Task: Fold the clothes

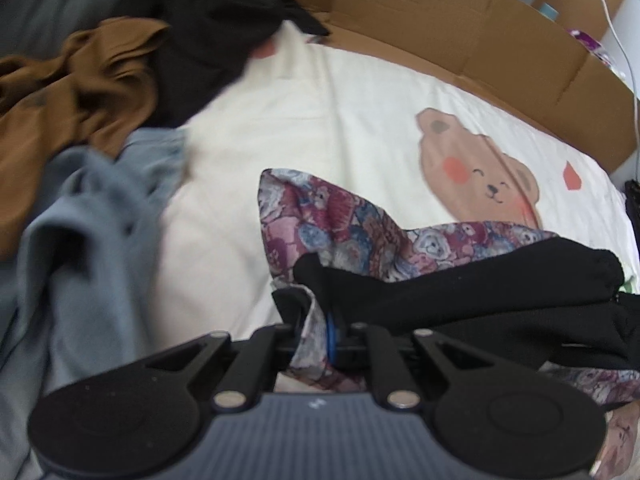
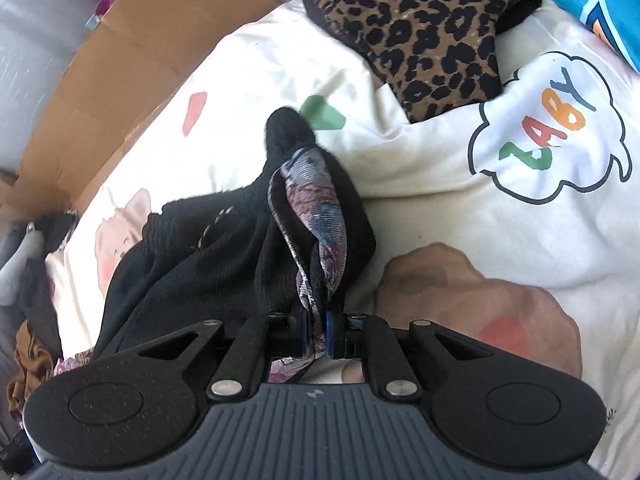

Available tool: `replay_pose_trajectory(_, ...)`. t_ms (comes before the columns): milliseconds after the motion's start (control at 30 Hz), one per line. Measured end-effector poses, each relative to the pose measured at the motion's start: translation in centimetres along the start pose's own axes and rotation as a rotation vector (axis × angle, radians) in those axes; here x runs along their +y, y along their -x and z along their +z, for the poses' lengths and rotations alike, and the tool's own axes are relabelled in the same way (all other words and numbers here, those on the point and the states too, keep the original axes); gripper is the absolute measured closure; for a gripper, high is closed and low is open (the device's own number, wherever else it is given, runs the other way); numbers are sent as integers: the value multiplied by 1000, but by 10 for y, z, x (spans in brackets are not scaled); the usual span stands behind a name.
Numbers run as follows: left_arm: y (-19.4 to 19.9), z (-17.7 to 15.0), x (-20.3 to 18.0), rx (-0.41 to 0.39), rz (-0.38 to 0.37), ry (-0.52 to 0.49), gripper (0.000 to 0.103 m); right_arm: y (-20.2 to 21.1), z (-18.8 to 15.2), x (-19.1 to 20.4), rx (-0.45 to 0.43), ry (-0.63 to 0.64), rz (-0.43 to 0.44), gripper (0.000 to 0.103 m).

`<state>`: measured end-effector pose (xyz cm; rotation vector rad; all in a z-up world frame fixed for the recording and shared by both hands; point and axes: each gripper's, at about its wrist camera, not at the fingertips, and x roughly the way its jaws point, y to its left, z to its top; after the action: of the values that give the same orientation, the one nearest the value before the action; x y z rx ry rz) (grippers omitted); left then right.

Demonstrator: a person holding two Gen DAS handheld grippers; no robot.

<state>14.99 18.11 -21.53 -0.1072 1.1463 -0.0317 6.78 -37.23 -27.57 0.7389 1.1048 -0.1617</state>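
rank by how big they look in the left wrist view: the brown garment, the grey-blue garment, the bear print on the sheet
1. grey-blue garment, though it lies nearest the camera, which inflates it
2. brown garment
3. bear print

The two garments look close in size and run off the frame, so their order is unsure.

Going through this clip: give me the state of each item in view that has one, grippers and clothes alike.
Left gripper: shut on the floral-and-black garment.
Right gripper: shut on the same garment.
Floral-and-black garment: bunched, held at two points over the bedsheet.
Brown garment: crumpled, unfolded.
Grey-blue garment: crumpled, unfolded.
Leopard-print garment: lying flat on the sheet.
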Motion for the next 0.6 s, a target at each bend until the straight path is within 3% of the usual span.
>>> replay_pose_trajectory(300, 46, -51, 60, 26, 70, 84, 96, 0, -24, 17, 92, 132, 2, 96)
replay_pose_trajectory(600, 60, -109, 92, 77, 103, 160, 96, -6, -50, 17, 147, 178, -12, 96)
